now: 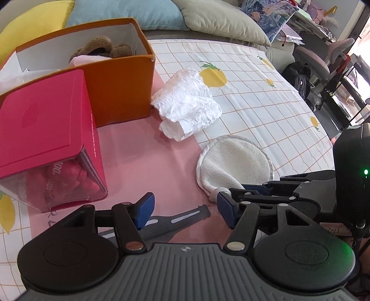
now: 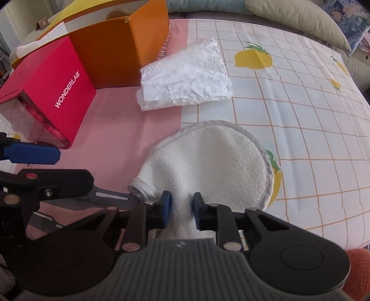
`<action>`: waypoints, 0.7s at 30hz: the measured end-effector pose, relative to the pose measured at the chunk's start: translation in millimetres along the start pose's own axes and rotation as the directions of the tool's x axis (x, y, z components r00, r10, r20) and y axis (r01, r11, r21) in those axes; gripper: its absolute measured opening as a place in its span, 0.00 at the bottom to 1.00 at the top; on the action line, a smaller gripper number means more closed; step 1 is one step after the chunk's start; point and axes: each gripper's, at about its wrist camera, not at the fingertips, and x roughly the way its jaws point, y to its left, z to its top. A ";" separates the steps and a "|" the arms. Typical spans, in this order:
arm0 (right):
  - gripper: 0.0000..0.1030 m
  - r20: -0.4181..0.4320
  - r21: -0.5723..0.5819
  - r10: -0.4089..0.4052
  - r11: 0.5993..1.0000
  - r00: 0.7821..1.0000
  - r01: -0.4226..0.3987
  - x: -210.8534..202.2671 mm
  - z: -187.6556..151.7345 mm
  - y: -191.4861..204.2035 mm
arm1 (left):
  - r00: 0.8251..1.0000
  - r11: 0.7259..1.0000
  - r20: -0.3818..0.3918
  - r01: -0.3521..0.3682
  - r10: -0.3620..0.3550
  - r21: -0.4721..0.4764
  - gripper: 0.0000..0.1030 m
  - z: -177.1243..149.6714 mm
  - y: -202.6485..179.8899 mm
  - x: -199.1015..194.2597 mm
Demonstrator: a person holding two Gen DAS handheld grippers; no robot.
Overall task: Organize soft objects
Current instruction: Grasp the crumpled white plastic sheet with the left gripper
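A round white fleece pad (image 2: 219, 157) lies on the checked bed sheet; it also shows in the left wrist view (image 1: 238, 162). My right gripper (image 2: 182, 208) is shut on the pad's near edge, which bunches up between the blue pads. My left gripper (image 1: 185, 208) is open and empty over the pink part of the sheet, just left of the pad. A crumpled white cloth (image 1: 187, 104) lies beside an open orange box (image 1: 120, 76) that holds a brown plush toy (image 1: 104, 46). The cloth (image 2: 185, 76) and the box (image 2: 120, 44) show in the right view too.
A red WONDERLAB box (image 2: 50, 92) with a clear front stands left of the orange box, also in the left view (image 1: 44, 125). Pillows (image 1: 219, 20) line the bed's far side. A chair and desk (image 1: 323, 53) stand beyond the right edge.
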 end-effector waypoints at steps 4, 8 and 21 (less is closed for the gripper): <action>0.06 0.020 0.072 0.017 0.997 1.000 -0.019 -7.3 0.2 -12.5 | 1.000 0.999 0.016 0.008 -0.008 0.034 0.71 6.6 -5.1 -0.7; 0.06 0.076 0.143 -0.050 0.989 0.996 0.039 -26.0 5.1 -29.7 | 0.997 0.991 0.073 -0.013 0.003 0.134 0.71 19.1 -14.9 -1.5; 0.06 0.178 0.188 -0.072 0.981 0.981 0.038 -12.4 33.4 -63.9 | 0.974 0.800 0.184 -0.212 0.130 0.561 0.84 62.1 -58.9 71.9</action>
